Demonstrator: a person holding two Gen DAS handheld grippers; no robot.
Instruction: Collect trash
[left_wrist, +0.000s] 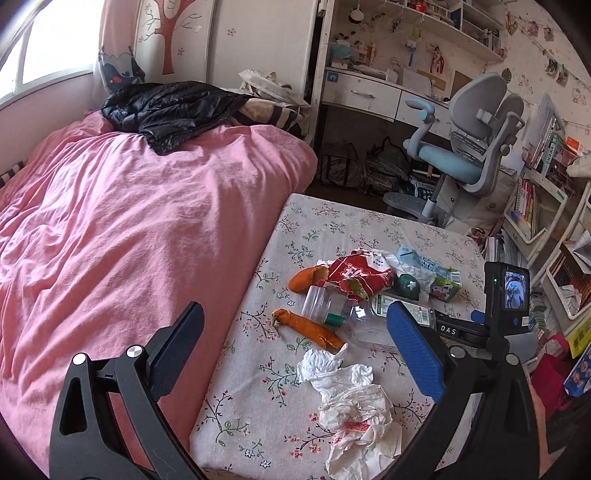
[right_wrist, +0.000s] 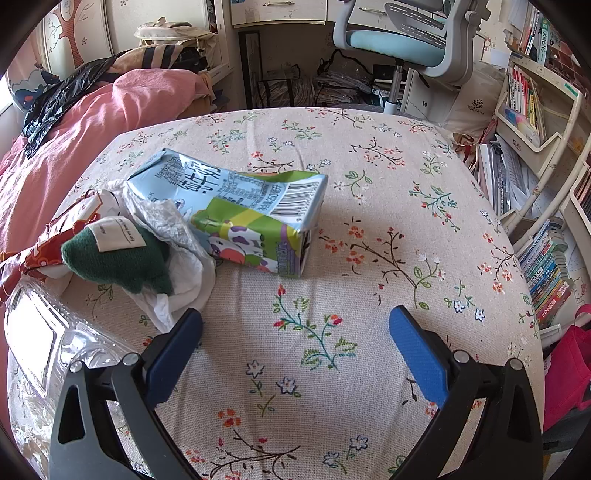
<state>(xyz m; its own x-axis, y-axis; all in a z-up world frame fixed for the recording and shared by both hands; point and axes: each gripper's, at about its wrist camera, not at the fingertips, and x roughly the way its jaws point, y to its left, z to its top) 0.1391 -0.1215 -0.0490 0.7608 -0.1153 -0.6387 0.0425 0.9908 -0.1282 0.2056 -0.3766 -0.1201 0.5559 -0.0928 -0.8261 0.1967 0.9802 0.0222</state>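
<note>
A pile of trash lies on the floral cloth (left_wrist: 332, 229): two orange peels (left_wrist: 308, 328), a red snack wrapper (left_wrist: 354, 275), a clear plastic bottle (left_wrist: 332, 304), crumpled white tissues (left_wrist: 354, 402) and a crushed milk carton (left_wrist: 443, 284). My left gripper (left_wrist: 295, 339) hovers open above the peel and tissues, holding nothing. In the right wrist view the milk carton (right_wrist: 255, 214) lies on its side beside a green felt piece (right_wrist: 122, 258), white plastic wrap (right_wrist: 173, 236) and the clear bottle (right_wrist: 48, 332). My right gripper (right_wrist: 295, 343) is open over bare cloth, just short of the carton.
A pink duvet (left_wrist: 129, 229) with a black jacket (left_wrist: 173, 107) covers the bed to the left. A blue desk chair (left_wrist: 465, 155) and desk stand beyond the cloth. Bookshelves (right_wrist: 535, 110) and stacked books (right_wrist: 546, 273) crowd the right edge. The right gripper's camera unit (left_wrist: 506, 295) shows at the pile's right.
</note>
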